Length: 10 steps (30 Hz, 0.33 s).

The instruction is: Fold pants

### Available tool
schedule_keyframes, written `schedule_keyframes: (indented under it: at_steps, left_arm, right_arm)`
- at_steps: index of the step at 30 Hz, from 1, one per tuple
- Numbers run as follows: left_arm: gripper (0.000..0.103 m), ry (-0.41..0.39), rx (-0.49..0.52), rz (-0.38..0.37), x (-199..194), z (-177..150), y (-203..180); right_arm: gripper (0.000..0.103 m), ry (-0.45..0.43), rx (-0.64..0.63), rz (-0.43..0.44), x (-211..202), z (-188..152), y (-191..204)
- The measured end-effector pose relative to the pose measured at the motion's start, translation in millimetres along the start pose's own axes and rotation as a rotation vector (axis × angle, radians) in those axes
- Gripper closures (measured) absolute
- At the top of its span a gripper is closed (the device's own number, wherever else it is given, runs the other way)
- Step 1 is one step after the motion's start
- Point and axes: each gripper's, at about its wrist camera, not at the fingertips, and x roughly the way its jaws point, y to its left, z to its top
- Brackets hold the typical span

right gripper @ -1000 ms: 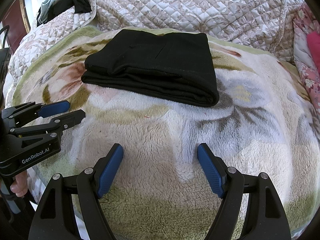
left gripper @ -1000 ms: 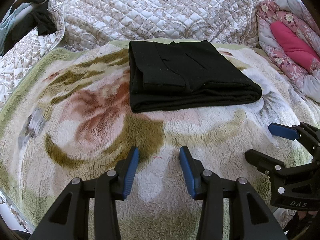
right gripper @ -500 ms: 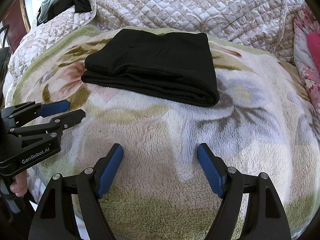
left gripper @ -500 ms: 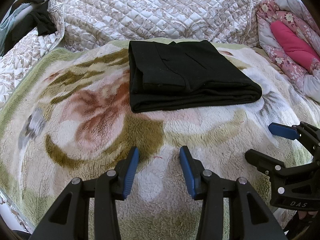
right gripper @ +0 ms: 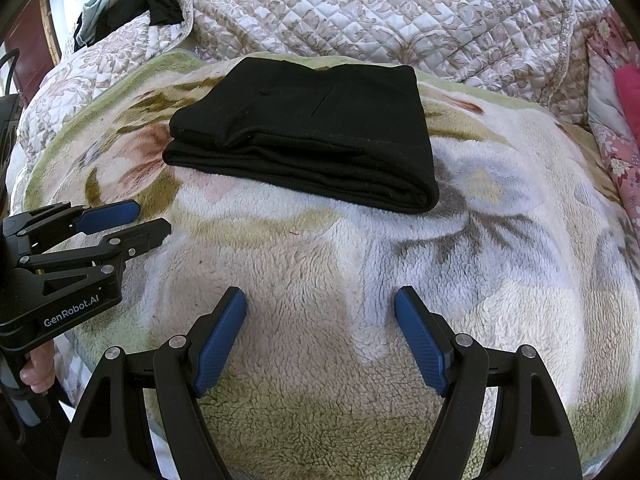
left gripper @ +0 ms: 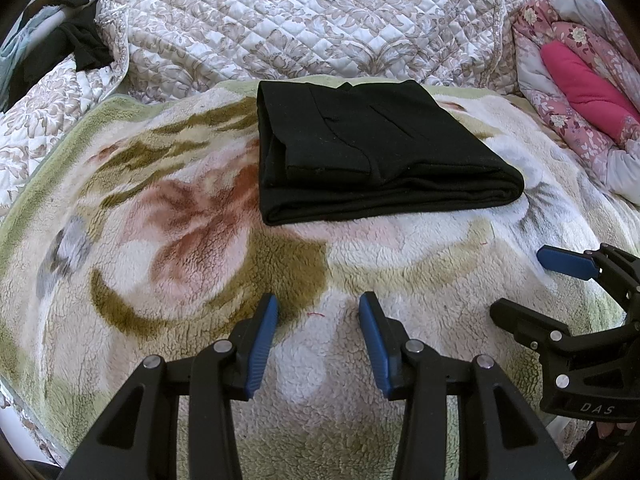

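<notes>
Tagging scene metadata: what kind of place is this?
Most likely a bedroom, with the work done on a bed: a fluffy floral fleece blanket as the surface, a quilted beige bedspread behind, and folded black pants lying on the blanket.

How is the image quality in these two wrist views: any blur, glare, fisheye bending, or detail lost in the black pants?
Left wrist view: sharp, even daylight, no glare; fisheye bulges the fleece blanket and darkens the corners; the pants still show seams and fold edges. Right wrist view: equally sharp, same bulge; the pants read mostly as flat black, layers visible at the near edge.
</notes>
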Motion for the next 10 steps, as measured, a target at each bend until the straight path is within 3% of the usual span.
schedule_keyframes:
  at_steps: [10]
  left_arm:
    - [0.058,-0.002,-0.002,0.0,0.5,-0.2,1.6]
  right_arm:
    - [0.026,0.0,0.0,-0.002,0.1,-0.1,0.7]
